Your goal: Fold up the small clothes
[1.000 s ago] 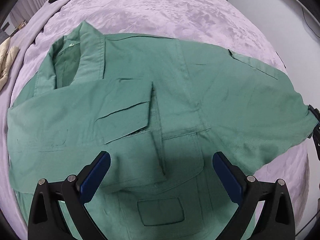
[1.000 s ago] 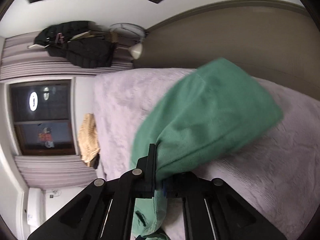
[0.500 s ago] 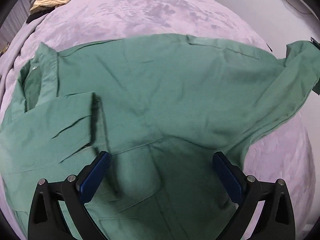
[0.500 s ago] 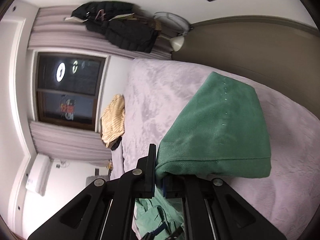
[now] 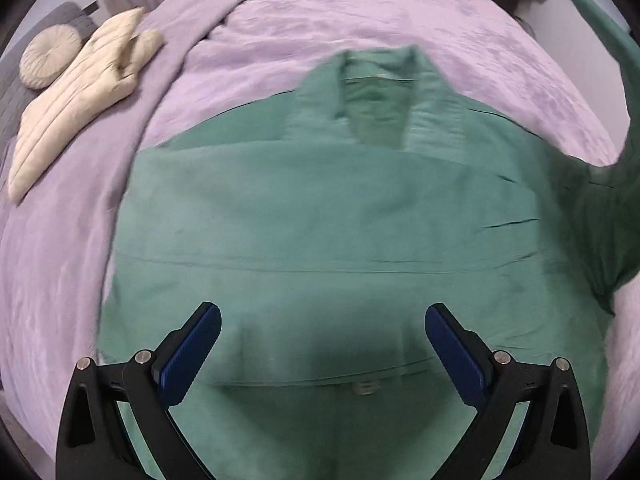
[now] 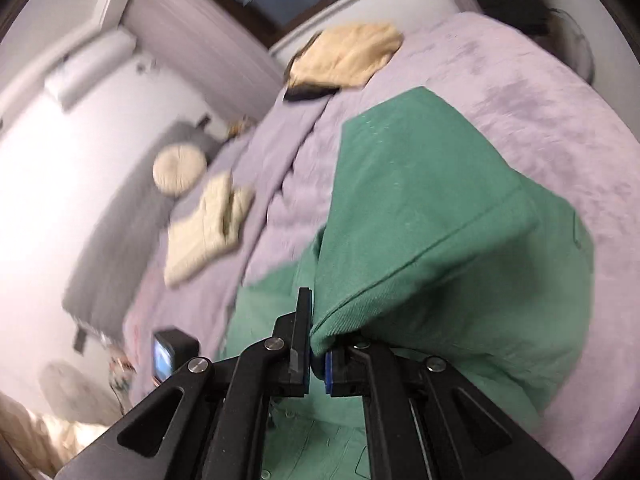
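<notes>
One green cotton collared shirt point(image 5: 320, 220) is spread on the lilac bedspread point(image 5: 360, 20) beneath the left gripper point(image 5: 322, 340), whose jaws are held wide apart and empty. One sleeve point(image 6: 440, 220) is clamped in the right gripper point(image 6: 316, 356) and lifted ahead of it; two cream garments point(image 6: 208, 228) are seen beyond.

Matt green woven cloth shirt point(image 5: 320, 220); plush lilac bedspread point(image 5: 360, 20), faintly mottled; quilted cream cloth jacket point(image 5: 76, 108).

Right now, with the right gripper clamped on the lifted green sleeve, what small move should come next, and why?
Probably carry the sleeve across and lay it on the shirt's body. The right gripper is shut on it, holding it above the purple bedspread, while the left gripper hovers open over the flat front.
</notes>
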The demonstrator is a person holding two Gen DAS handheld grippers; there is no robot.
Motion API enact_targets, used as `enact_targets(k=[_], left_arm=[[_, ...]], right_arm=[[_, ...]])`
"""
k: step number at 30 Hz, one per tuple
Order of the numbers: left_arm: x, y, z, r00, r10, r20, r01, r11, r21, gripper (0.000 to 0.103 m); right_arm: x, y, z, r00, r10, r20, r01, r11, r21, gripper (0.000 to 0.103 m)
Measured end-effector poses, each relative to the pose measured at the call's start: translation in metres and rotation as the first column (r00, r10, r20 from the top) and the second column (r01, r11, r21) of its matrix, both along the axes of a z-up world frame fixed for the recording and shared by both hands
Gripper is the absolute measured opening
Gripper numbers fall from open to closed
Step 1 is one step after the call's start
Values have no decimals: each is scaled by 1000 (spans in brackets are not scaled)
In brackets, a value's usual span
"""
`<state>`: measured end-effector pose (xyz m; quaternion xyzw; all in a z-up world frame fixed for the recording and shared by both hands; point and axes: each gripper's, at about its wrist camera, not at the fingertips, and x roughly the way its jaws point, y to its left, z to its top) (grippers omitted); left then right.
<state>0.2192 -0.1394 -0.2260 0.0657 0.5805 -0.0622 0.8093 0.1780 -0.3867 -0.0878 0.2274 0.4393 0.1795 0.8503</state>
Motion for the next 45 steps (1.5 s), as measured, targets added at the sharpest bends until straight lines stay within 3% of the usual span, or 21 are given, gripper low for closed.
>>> enact_targets(k=[3,4,7,8,9,11,15,18,22,25,26,27,28,30,32,34,35,37,40,42,45], left_arm=[[4,60,-8,993,115,-15,-114,993,34,102],[4,76,-10,990,139,-19,-138,989,45,102],[-2,116,-13,982,187,-35,-185,981,52,102],[-2,125,-14,980,195,-44,-193,980,43,102],[-1,131,-16,979,199,-53,-198,980,28,102],[2,139,-18,978,197,-72,-198,980,-8,102],[9,130,-10,983,155,-96,-166,977,-131,102],[19,97,-2,992,68,-103,-90,969,-231,102],[27,54,7,998,35,-53,-46,974,-220,102],[19,56,12,992,94,-83,-112,961,-254,102],[16,62,14,991,109,-75,-124,962,-244,102],[13,69,19,991,119,-65,-131,964,-232,102],[9,78,23,990,130,-53,-138,965,-221,102],[10,104,30,986,162,-28,-165,967,-192,102],[10,130,35,981,194,-5,-193,969,-158,102],[13,150,36,975,224,7,-222,968,-119,102],[13,160,35,970,244,4,-243,965,-102,102],[15,169,32,964,267,-8,-267,959,-97,102],[14,161,30,970,243,-17,-243,963,-114,102],[13,141,29,982,186,-23,-187,973,-135,102],[13,102,23,995,87,-38,-92,984,-151,102]], right_arm=[[19,91,-60,979,153,-136,-171,976,-136,5],[22,117,-88,963,170,-210,-209,962,-177,5],[13,151,-136,934,151,-323,-243,933,-267,10],[7,156,-140,933,143,-330,-242,929,-281,18],[1,157,-139,933,143,-329,-240,930,-277,35],[-11,153,-133,935,142,-326,-228,944,-240,59],[-36,122,-115,943,60,-328,-122,977,-172,59],[-54,73,-113,925,-86,-371,70,996,-57,60],[-45,34,-113,902,-198,-383,276,948,159,60],[-6,49,-122,908,-178,-378,278,932,231,59],[9,60,-129,909,-168,-381,269,935,231,46],[21,69,-131,915,-156,-373,255,938,234,21],[32,85,-128,931,-129,-341,213,952,219,16],[49,126,-115,963,-27,-269,75,983,169,16],[47,167,-107,966,111,-234,-88,991,103,16],[34,217,-106,935,256,-245,-279,958,-61,20],[26,239,-109,916,303,-264,-351,923,-160,28],[10,256,-116,892,345,-293,-408,892,-193,30],[-12,223,-119,909,258,-327,-302,949,-90,37],[-26,181,-125,916,133,-379,-154,988,-27,50],[-55,96,-130,898,-99,-429,133,990,50,50]])
